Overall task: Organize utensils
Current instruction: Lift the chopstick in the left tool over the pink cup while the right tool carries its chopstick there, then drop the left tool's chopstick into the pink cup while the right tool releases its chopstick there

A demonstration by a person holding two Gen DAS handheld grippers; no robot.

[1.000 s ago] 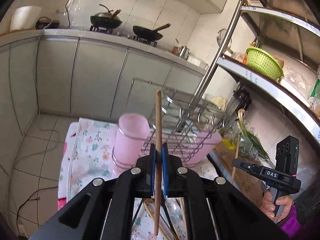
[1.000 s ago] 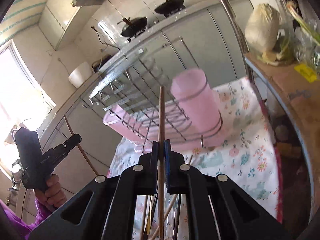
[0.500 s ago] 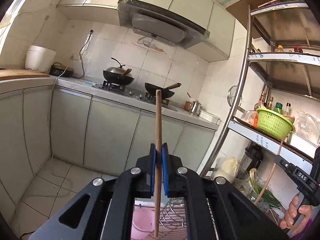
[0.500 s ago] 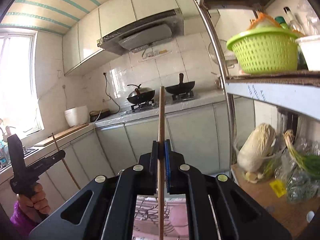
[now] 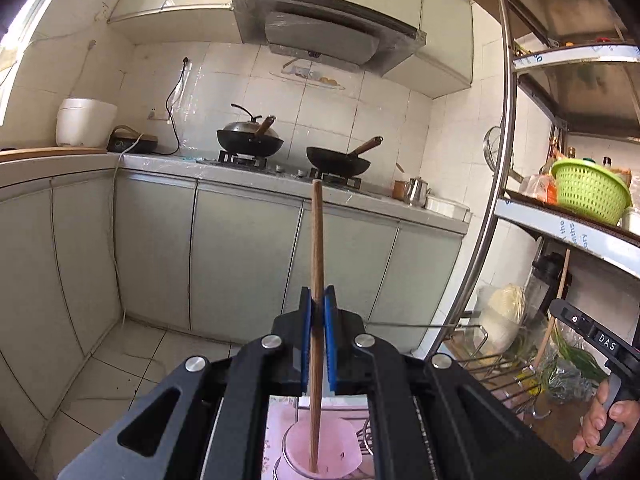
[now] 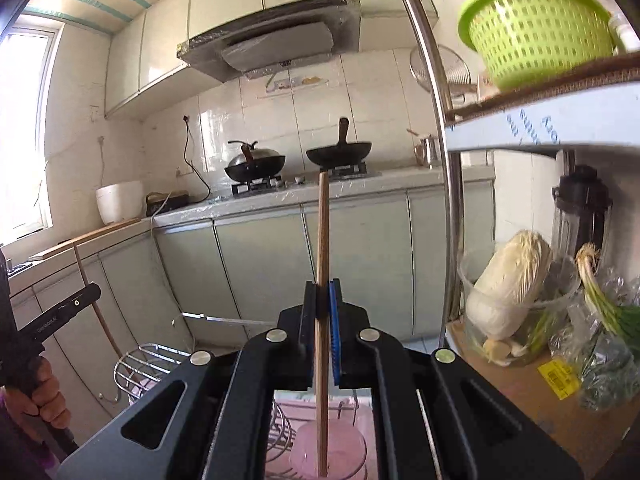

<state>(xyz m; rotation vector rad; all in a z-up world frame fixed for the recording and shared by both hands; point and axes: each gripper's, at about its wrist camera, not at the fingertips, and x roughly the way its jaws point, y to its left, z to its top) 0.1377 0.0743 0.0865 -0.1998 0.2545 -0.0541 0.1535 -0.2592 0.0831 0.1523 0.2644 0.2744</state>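
**Over the pink holder: one chopstick clamped in each gripper**

Above the pink utensil cup point(image 5: 322, 450), a dark brown wooden chopstick point(image 5: 316, 280) is pinched upright between the blue pads of the left gripper point(image 5: 317, 312). The stick is round, slim and slightly tapered; its lower tip is seen inside the cup's rim. The cup is smooth matte plastic, cylindrical, ringed by a chrome wire hoop.

In the right wrist view, a lighter tan chopstick point(image 6: 322, 264) is gripped the same way by the right gripper point(image 6: 323, 304), jaws closed on it, lower tip over the same cup point(image 6: 326, 458). A chrome wire dish rack point(image 6: 148, 364) is seen beside the cup, thin bent rods, glossy.

Each gripper is also caught from the other camera: black plastic body, "DAS" printed in white on the right unit point(image 5: 592, 336); the lettering on the left unit point(image 6: 60, 308) is too small to be read.

Background: two black woks point(image 5: 338, 160) on a gas hob, glossy white wall tiles, grey-green cabinet fronts. A perforated lime-green plastic basket point(image 6: 536, 28) is set on a steel shelf whose protective film carries blue print, not legible. A napa cabbage point(image 6: 508, 280) is held in a clear tub.
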